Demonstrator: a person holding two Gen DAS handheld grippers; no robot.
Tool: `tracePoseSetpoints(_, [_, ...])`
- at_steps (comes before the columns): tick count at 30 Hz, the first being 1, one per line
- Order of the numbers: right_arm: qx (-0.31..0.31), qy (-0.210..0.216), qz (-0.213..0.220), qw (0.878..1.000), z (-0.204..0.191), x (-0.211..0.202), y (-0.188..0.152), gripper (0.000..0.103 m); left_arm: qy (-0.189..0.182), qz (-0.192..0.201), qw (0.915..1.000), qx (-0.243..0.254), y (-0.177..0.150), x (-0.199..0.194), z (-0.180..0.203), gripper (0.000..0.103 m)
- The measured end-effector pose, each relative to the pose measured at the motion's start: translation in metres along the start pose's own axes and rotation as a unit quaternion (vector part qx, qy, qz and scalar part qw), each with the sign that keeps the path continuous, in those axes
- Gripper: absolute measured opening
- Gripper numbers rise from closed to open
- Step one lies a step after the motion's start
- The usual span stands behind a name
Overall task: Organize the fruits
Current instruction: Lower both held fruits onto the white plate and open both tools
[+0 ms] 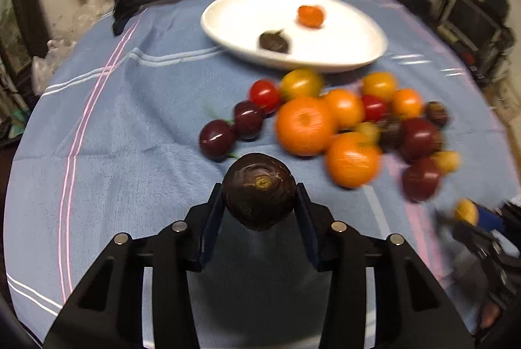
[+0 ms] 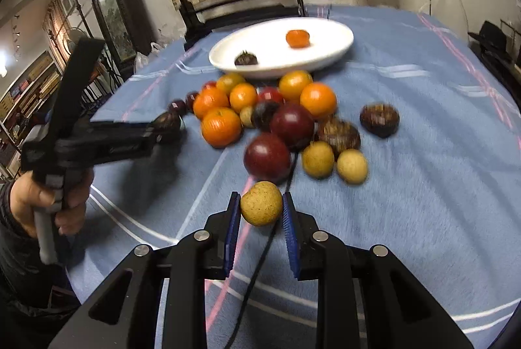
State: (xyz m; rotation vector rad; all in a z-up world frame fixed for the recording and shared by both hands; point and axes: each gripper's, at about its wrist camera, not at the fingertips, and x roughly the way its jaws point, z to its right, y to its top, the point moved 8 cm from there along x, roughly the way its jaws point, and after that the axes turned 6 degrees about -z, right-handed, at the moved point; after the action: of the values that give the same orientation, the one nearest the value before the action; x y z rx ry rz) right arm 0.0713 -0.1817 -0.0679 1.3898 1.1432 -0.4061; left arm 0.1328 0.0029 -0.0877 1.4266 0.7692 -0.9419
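Early stage, by my reading: white oval plate (image 2: 338, 51) holds only two pieces, a small orange citrus (image 2: 297, 38) toward its far side and a dark wrinkled fruit (image 2: 246, 59) by its near rim. Most of the fruit is unsorted, heaped on the blue cloth-covered table (image 2: 423, 127) just in front of the plate. Left tool (image 1: 259, 202) is closed around a dark brown, wrinkled round fruit (image 1: 259, 194), held off the cloth on the near side of the heap, well short of the plate. Right tool (image 2: 261, 207) clamps a small tan, speckled, matte round fruit (image 2: 261, 202), also nearer than the heap; its blue ribbed pads (image 2: 289, 220) press either side. Heap contents: glossy orange mandarins (image 2: 221, 126), smooth dark red plums (image 2: 267, 157), small red and yellow-orange tomato-like rounds (image 1: 301, 83), two more tan speckled fruits (image 2: 352, 166), rough brown chestnut-like pieces (image 2: 379, 118) at the edge of the heap. Cloth is a soft napped weave with white and pink stripes. Motion blur softens the heap in the left view, so an exact count is not possible. Judgement: two pieces done, two in hand, some twenty left.
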Motion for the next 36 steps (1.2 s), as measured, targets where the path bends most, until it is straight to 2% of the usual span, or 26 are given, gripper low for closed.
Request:
tracePoseSetpoints(3, [-0.010, 0.004, 0.023, 1.000, -0.006, -0.013, 0.023, 0.026, -0.006, 0.032, 0.9993, 0.019, 0.006, -0.028, 0.010, 0.042])
tracePoseSetpoints(7, [-0.023, 0.009, 0.069, 0.997, -0.016, -0.032, 0.067, 0.026, -0.009, 0.074, 0.9963, 0.042, 0.038, -0.058, 0.023, 0.042])
tracePoseSetpoints(11, [-0.022, 0.026, 0.105, 0.994, -0.024, -0.035, 0.113, 0.026, -0.008, 0.097, 0.9948, 0.032, 0.081, -0.058, 0.021, 0.042])
tracePoseSetpoints(13, [-0.011, 0.036, 0.107, 0.994, -0.023, -0.027, 0.130, 0.026, -0.005, 0.096, 0.9952, 0.016, 0.103, -0.049, 0.016, 0.042])
tracePoseSetpoints(14, [-0.008, 0.027, 0.109, 0.994, -0.021, -0.018, 0.141, 0.026, -0.001, 0.094, 0.9955, 0.009, 0.112, -0.042, 0.013, 0.042])
tracePoseSetpoints(18, [0.011, 0.003, 0.082, 0.997, -0.006, 0.025, 0.162, 0.026, 0.011, 0.079, 0.9968, -0.012, 0.143, -0.011, -0.003, 0.042])
tracePoseSetpoints(23, [0.033, -0.015, 0.026, 0.999, 0.014, 0.079, 0.170, 0.026, 0.010, 0.042, 0.9989, -0.019, 0.155, 0.029, -0.013, 0.042])
tracePoseSetpoints(29, [0.039, -0.018, 0.001, 0.999, 0.021, 0.103, 0.167, 0.028, 0.008, 0.021, 0.9995, -0.021, 0.157, 0.060, -0.017, 0.043])
tracePoseSetpoints(30, [0.042, -0.017, 0.000, 0.999, 0.021, 0.105, 0.167, 0.033, 0.008, 0.016, 0.9995, -0.024, 0.157, 0.064, -0.017, 0.044])
tracePoseSetpoints(31, [0.047, -0.011, 0.002, 0.999, 0.021, 0.105, 0.167, 0.047, 0.008, 0.016, 0.9995, -0.027, 0.156, 0.065, -0.017, 0.048])
tracePoseSetpoints(32, [0.051, -0.009, 0.007, 0.999, 0.023, 0.103, 0.167, 0.050, 0.007, 0.017, 0.9994, -0.031, 0.156, 0.064, -0.017, 0.055])
tracePoseSetpoints(33, [0.053, -0.009, 0.008, 0.999, 0.024, 0.102, 0.166, 0.051, 0.008, 0.019, 0.9992, -0.034, 0.155, 0.061, -0.018, 0.062])
tracePoseSetpoints(36, [0.058, -0.002, 0.013, 0.998, 0.023, 0.091, 0.164, 0.052, 0.010, 0.044, 0.9984, -0.035, 0.154, 0.043, -0.017, 0.072])
